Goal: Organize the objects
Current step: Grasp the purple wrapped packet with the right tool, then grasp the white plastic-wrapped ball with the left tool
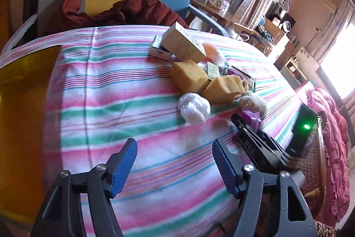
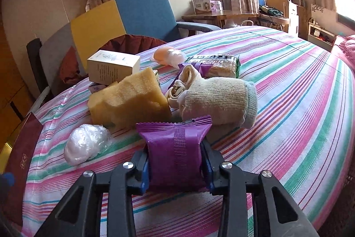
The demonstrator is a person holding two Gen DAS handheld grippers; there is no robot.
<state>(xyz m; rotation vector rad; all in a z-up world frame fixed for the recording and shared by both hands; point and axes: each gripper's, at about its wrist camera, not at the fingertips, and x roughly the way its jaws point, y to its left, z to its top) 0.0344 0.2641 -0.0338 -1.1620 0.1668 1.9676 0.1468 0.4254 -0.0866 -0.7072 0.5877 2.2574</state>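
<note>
My right gripper (image 2: 175,159) is shut on a purple snack packet (image 2: 175,148) just above the striped bedspread (image 2: 288,103). In front of it lie a yellow sponge (image 2: 128,101), a cream knitted glove (image 2: 221,99), a crumpled clear plastic bag (image 2: 85,143), a white carton (image 2: 113,67) and a green biscuit pack (image 2: 217,64). My left gripper (image 1: 175,161) is open and empty over the bedspread (image 1: 111,92), short of the pile: two sponge pieces (image 1: 190,76), the plastic bag (image 1: 194,107) and the carton (image 1: 184,43). The right gripper (image 1: 255,139) shows at its right with the purple packet (image 1: 251,117).
A yellow box (image 1: 22,126) lies at the left of the bed; its dark red lid (image 2: 20,161) shows in the right wrist view. A blue and yellow chair (image 2: 124,17) with a rust-red cloth (image 1: 133,11) stands behind. A pink quilt (image 1: 332,137) lies at the right.
</note>
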